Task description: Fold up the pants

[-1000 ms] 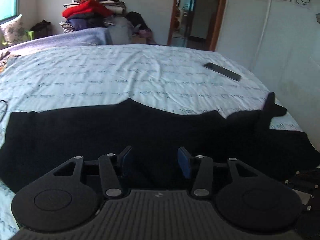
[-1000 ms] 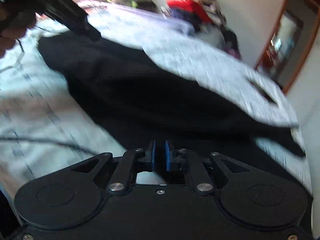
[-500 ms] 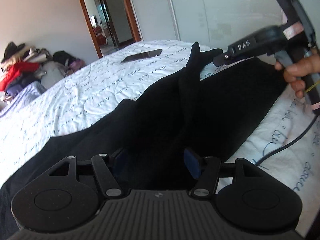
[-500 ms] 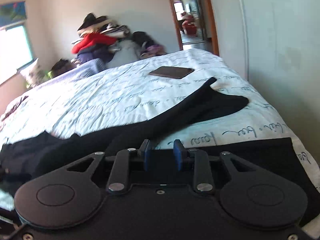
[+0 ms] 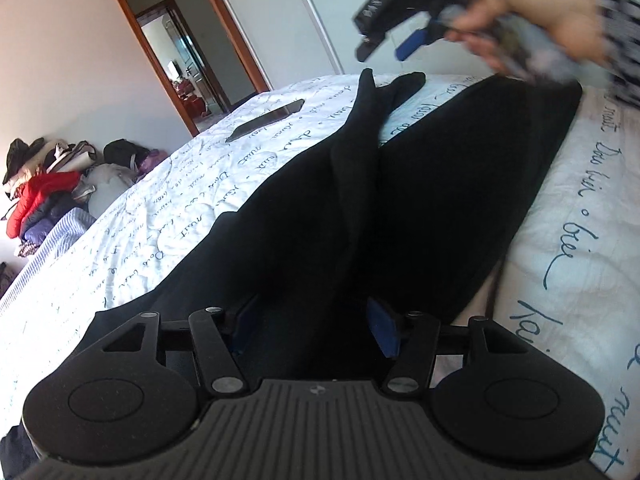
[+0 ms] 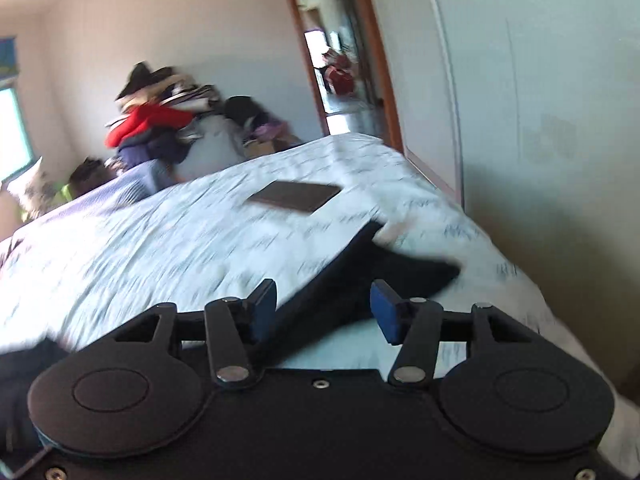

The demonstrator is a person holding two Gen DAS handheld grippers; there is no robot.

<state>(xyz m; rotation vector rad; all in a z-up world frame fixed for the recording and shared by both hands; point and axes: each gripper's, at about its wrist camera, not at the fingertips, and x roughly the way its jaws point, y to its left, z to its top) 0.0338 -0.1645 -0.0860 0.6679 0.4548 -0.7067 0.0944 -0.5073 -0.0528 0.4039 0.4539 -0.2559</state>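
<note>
We see one bed (image 5: 168, 216) under a white script-printed cover, one pair of black fabric pants (image 5: 400, 208) stretched across it, and one dark flat phone (image 5: 266, 120). Left gripper (image 5: 314, 320) fingers apart; right gripper (image 6: 324, 306) fingers opening, gripping nothing.

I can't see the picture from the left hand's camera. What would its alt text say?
Black pants lie spread across a white bed printed with script, and the left gripper sits low over them, jaws apart. A hand holds the right gripper above the far end, its jaws opening, and a dark phone lies near a doorway.
</note>
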